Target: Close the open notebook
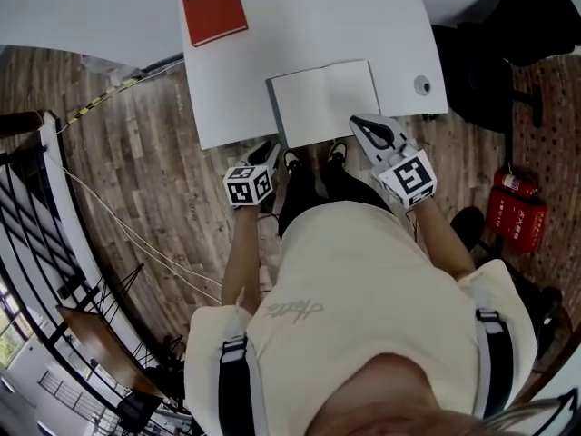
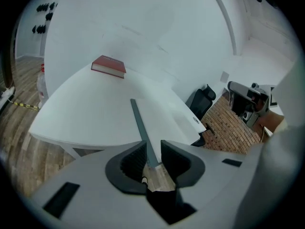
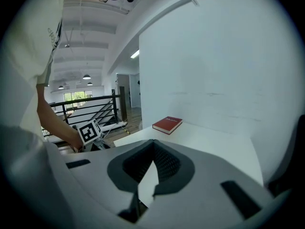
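The open notebook (image 1: 324,103) lies flat with white pages up at the near edge of the white table (image 1: 363,16). My right gripper (image 1: 362,123) is at the notebook's near right corner. In the right gripper view a white page (image 3: 148,182) sits pinched between the jaws of the right gripper (image 3: 153,149). My left gripper (image 1: 270,149) hovers at the table edge by the near left corner. Its jaws stand a narrow gap apart, and the left gripper (image 2: 152,149) looks along the notebook's grey cover edge (image 2: 139,123) without touching it.
A red book (image 1: 213,7) lies at the table's far left. A round cable grommet (image 1: 422,84) is in the table's right corner. A black office chair (image 1: 490,62) and red fire extinguishers (image 1: 516,205) stand to the right. A black railing (image 1: 36,207) and floor cables are on the left.
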Tool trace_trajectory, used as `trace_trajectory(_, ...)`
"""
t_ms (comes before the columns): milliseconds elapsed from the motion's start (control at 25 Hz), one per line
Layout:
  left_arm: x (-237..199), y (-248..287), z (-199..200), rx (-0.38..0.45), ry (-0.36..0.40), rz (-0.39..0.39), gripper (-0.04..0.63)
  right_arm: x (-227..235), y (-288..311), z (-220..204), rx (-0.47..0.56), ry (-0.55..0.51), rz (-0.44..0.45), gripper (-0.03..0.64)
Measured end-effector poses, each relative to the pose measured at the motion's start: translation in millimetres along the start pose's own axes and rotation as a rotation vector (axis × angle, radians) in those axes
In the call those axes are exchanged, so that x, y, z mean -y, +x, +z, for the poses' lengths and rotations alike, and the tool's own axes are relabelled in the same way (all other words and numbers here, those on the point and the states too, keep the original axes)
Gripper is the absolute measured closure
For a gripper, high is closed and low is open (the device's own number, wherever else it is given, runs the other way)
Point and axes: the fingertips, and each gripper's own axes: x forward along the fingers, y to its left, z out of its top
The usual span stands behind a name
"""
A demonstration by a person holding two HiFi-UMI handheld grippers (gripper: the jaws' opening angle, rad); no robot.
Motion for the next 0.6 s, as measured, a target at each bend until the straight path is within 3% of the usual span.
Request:
trace_trajectory(280,-7,27,-24,-0.085,-0.02,-0.031,0.494,5,-1,-13,-0.021,0.012,-0.006,0.609)
trace_trajectory(600,-8,36,-34,-0.086,-0.121,-0.119,0.494,4,6,-13,-0.037,0.03,0.001,0.609)
